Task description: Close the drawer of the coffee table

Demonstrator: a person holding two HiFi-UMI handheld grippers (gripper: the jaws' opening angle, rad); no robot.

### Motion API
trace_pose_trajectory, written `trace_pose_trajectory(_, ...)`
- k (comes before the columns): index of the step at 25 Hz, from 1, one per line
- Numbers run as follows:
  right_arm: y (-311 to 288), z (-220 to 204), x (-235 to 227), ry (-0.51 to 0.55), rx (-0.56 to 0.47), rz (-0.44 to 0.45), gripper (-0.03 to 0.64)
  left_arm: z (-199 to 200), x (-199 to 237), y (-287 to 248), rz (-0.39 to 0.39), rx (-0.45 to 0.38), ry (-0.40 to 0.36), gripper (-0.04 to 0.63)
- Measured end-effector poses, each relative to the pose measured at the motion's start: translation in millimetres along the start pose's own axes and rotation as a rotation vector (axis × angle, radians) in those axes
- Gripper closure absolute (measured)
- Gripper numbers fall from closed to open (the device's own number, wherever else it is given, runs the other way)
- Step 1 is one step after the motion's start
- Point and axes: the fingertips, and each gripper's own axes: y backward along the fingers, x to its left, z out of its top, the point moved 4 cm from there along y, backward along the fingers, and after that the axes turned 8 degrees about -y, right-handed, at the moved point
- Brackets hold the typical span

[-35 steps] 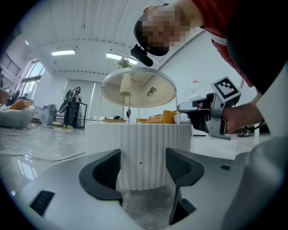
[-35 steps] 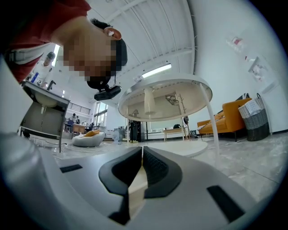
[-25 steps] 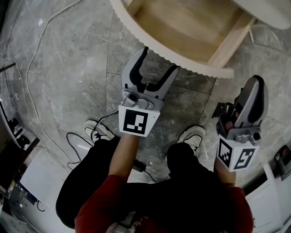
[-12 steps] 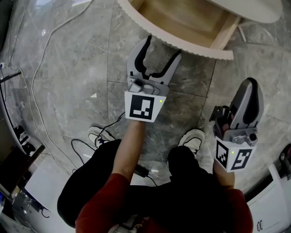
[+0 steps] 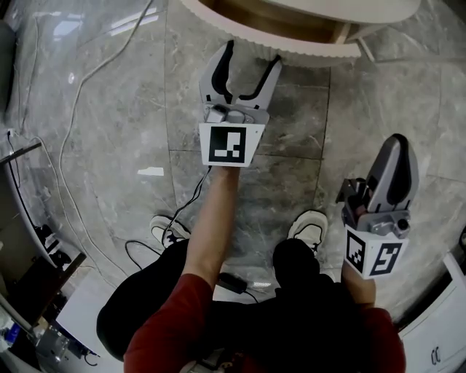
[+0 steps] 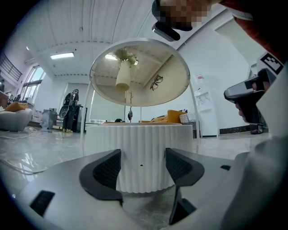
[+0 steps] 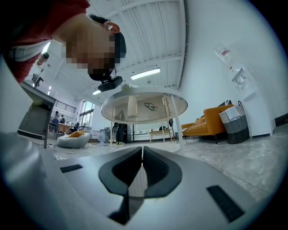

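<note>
Left gripper at the drawer front, drawer not fully in.

The grey stone floor fills most of the head view. The table stands at 12 o'clock, and its round top hangs over the drawer. The drawer's white ribbed front curves just under the top, and a strip of wooden inside shows behind it. The left gripper reaches to 12 o'clock with its jaws wide apart and nothing between them. Its tips are at the ribbed front, but whether they touch it cannot be told. The right gripper hangs at 4 o'clock, well apart from the table, jaws pressed together and empty. The person's shoes are at 6 o'clock, and a cable lies at 9 o'clock.
</note>
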Motion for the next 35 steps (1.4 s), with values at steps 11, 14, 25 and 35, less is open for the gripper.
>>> trace_pose_trajectory(11, 8.0, 2.8, -14.9, 0.007, 0.009, -0.029, 0.591, 10.8, 4.1, -43.3, 0.028, -0.075, 0.013, 0.284)
trace_pose_trajectory(14, 7.6, 1.2, -16.9, 0.003, 0.017, -0.025, 0.591, 11.8, 5.9, -53.6, 0.033, -0.091, 0.017, 0.284)
trace_pose_trajectory(25, 1.1, -5.2, -12.8, 0.025, 0.055, 0.017, 0.591, 13.7, 8.9, -65.5, 0.03, -0.11, 0.011, 0.279)
trace_pose_trajectory(35, -3.5, -5.4, -4.0, 0.04, 0.068, 0.04, 0.591, 14.0, 8.3, -65.8, 0.026, -0.119, 0.009, 0.279)
